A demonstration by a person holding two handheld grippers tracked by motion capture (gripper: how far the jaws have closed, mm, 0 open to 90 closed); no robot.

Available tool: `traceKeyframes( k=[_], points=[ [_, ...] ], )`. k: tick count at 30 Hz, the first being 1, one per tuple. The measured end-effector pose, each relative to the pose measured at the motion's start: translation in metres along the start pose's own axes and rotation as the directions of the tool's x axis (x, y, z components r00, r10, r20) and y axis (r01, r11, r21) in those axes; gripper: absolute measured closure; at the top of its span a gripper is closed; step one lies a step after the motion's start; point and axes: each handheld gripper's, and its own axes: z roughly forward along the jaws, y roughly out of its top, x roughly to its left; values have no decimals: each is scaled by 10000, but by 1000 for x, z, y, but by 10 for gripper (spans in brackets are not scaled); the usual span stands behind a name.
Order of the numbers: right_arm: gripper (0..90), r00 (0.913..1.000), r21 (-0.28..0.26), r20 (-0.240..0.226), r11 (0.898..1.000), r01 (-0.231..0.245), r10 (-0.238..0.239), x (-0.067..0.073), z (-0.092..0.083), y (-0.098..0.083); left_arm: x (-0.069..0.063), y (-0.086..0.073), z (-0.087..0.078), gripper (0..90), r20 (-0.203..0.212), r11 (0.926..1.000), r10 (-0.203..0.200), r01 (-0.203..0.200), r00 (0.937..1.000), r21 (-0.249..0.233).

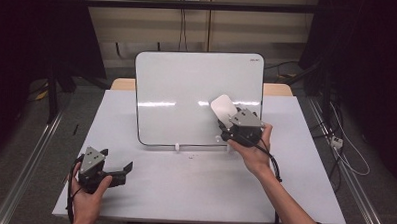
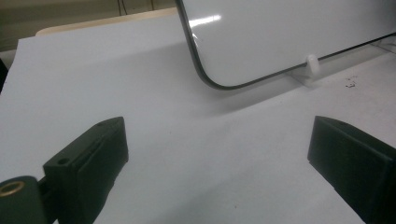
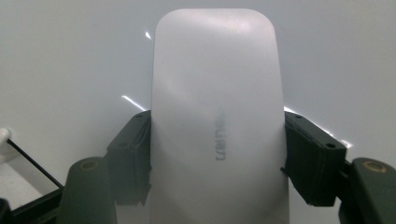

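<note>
White worktop (image 1: 184,181) carries a propped whiteboard (image 1: 187,91), apparently wiped clean already. Right hand-held gripper (image 1: 230,119) clamps a white eraser (image 1: 223,108) against the board's lower right; left hand-held gripper (image 1: 125,170) hangs wide open, empty.

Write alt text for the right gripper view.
A white rounded eraser is clamped between the two black jaws of the right gripper and held against the glossy whiteboard behind it. Faint grey lettering runs along the eraser's back, and light streaks glint on the board.
</note>
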Motion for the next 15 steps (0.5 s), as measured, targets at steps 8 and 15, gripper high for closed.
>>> traceKeyframes(
  k=[8, 15],
  points=[
    [316, 9994, 80, 219, 9996, -256, 254, -11, -10, -16, -1, 1, 1, 49, 48, 10000, -17, 17, 10000, -26],
    [316, 9986, 119, 488, 9997, -191, 185, -14, -18, -25, 0, 1, -1, 49, 65, 10000, 22, -21, 10000, -91]
  ],
)
